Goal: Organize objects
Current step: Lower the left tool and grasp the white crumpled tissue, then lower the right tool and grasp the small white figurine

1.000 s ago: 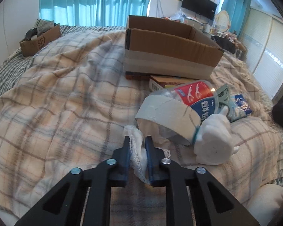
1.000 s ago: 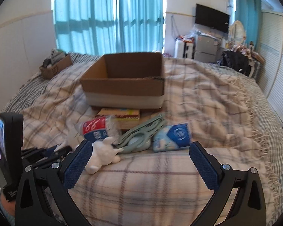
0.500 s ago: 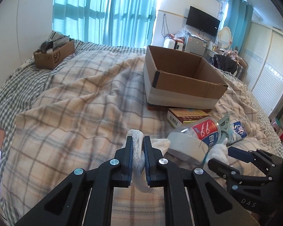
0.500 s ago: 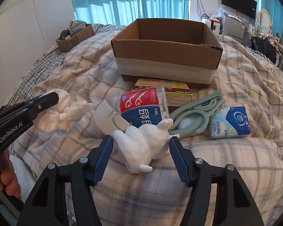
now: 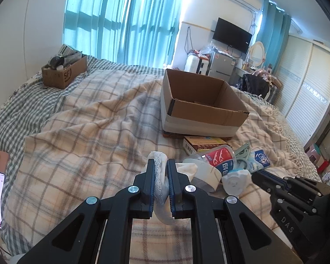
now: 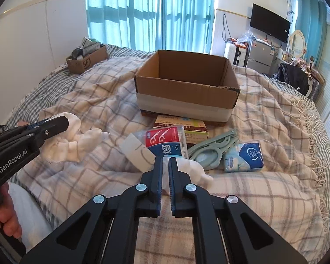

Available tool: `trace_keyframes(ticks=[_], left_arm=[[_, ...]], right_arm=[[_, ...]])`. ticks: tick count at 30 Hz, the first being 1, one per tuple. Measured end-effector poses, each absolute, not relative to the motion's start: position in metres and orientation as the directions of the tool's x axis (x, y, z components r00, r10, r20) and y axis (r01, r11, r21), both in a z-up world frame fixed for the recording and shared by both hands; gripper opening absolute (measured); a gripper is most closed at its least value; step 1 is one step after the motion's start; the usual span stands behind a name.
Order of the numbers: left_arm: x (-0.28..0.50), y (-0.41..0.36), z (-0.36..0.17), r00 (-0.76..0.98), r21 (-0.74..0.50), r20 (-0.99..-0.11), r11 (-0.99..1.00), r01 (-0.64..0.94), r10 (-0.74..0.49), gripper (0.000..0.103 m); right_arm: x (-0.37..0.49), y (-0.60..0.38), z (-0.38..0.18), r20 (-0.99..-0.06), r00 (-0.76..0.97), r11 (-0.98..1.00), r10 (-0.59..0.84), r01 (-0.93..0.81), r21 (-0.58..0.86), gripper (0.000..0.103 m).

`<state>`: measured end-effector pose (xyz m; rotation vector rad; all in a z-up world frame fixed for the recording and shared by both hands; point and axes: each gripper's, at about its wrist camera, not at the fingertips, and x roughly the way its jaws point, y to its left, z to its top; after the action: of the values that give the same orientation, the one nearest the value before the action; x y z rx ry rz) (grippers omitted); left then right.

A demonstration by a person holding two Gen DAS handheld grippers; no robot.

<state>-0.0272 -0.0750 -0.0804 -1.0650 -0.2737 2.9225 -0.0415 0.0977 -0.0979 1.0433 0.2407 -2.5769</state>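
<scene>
1. One small brown cardboard carton (image 6: pixel 88 62) at the bed's far left holds assorted clutter.
2. The left gripper (image 5: pixel 160 165) has its jaws pinching one white lacy cloth (image 6: pixel 70 142), lifted off the plaid blanket (image 6: pixel 99 101).
3. One large open cardboard box (image 6: pixel 187 88) sits mid-bed; its visible interior looks bare.
4. The right gripper (image 6: pixel 165 162) has its jaws pressed together on one white plaster figurine (image 6: pixel 195 169).
5. In front of the box lie one flat yellow-and-brown box (image 6: pixel 182 124), one floss-pick tub (image 6: pixel 165 140), one green folding hanger (image 6: pixel 211 149) and one blue tissue pack (image 6: pixel 245 157).

Black tool (image 6: pixel 165 165) arms, silver screws (blue pads inside)
</scene>
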Motion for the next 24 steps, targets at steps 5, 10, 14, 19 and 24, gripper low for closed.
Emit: trace_keyframes(ticks=[5,10,14,19,24], left_arm=[[-0.026,-0.083,-0.084,-0.762,-0.179,-0.645,-0.982,0.065,0.067,0.011],[-0.029,-0.086,-0.091,-0.756,-0.172,-0.652,-0.982,0.076,0.056,0.011],[-0.037,-0.085,-0.095,-0.749,-0.151,-0.661,-0.986,0.073,0.046,0.011],[-0.046,-0.087,-0.098,-0.752,-0.147,-0.658,-0.986,0.077,0.040,0.011],[-0.058,-0.083,-0.104,-0.741,-0.152,-0.670,-0.985,0.076,0.046,0.011]], right_arm=[[-0.035,0.097,-0.084,-0.671,-0.694,-0.924,-0.263,0.381,-0.032,0.005],[-0.040,0.101,-0.087,-0.671,-0.689,-0.922,-0.275,0.386,-0.017,0.005],[-0.050,0.109,-0.093,-0.671,-0.681,-0.923,-0.293,0.385,0.012,0.005],[-0.061,0.122,-0.100,-0.678,-0.671,-0.927,-0.299,0.372,0.040,0.005],[-0.074,0.130,-0.116,-0.713,-0.641,-0.933,-0.285,0.356,0.053,0.022]])
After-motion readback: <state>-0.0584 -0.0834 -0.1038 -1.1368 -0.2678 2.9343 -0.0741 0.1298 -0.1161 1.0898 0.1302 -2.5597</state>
